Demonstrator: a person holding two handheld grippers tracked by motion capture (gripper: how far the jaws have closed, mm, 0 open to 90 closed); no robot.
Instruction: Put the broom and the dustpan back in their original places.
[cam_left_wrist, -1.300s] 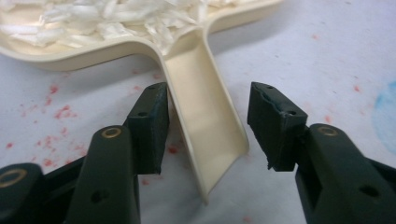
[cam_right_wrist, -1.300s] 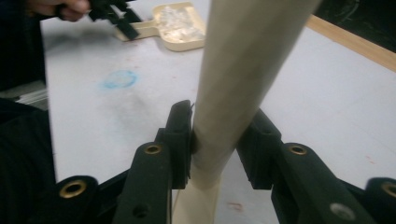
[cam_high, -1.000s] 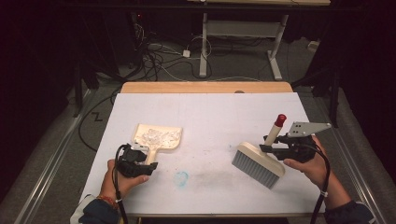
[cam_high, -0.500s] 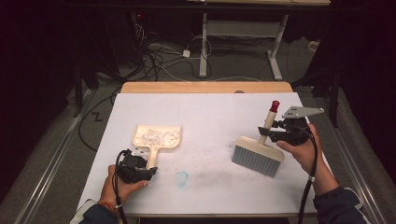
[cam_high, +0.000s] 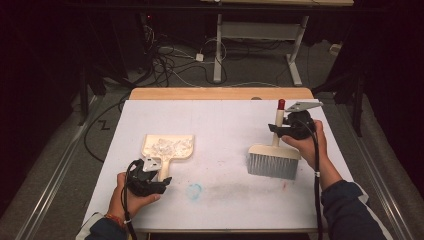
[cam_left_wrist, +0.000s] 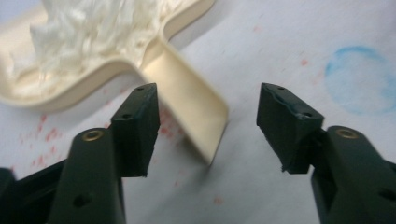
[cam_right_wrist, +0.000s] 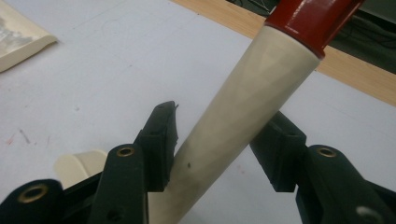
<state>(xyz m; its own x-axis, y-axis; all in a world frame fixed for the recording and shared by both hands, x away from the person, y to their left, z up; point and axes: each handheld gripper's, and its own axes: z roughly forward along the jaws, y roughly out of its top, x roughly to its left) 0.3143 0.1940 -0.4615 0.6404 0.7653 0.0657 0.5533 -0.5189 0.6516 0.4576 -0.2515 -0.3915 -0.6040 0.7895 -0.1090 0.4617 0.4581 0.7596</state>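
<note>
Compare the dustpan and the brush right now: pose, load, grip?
The dustpan lies flat on the table with white shreds in its tray; the brush stands bristles down, its handle rising to a red tip.
The left gripper has just been opening and stands open around the dustpan's handle, pads clear of it; the brush's handle sits between the right gripper's jaws, which have been opening too.
Both are cream plastic.
</note>
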